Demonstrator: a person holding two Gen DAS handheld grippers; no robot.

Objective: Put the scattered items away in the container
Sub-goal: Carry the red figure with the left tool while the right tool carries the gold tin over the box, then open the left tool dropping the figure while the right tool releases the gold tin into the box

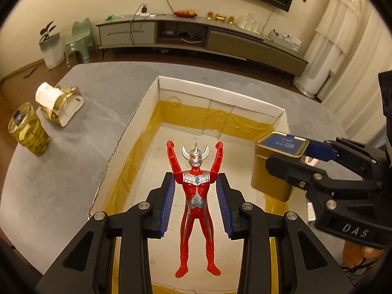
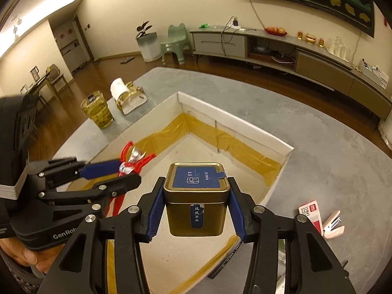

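We noted the grey table (image 2: 330, 152) first, its bare top running from nine o'clock round to three in the right wrist view, and on it the open cardboard box (image 2: 284, 155) with yellow tape along its inner seams, which we took for the container. Both held items hung over the box's floor rather than the table, so we judged both hands were on the delivery step, bringing things in side by side. The right gripper (image 2: 196, 210) sat at six o'clock in its own view, its blue pads pressed against the two opposite side walls of the gold tea tin (image 2: 196, 218), held upright with the lid on top; the jaws stood at a middling width set by the tin. We reckoned the upright hold would let it be set down flat on its base. The left gripper (image 1: 196, 203) held the red and silver hero figure (image 1: 195, 196) at the torse, arms raised toward twelve o'clock, feet toward six; its jaws were narrower, the pads lying close on the trunk just under the arms, a grip that kept the limbs free. Outside the box, at about four o'clock in the right wrist view, a red and white staple box (image 2: 312, 212) and a pink stapler (image 2: 334, 224) lay just beside each other on the table, not yet tidied by our reading.
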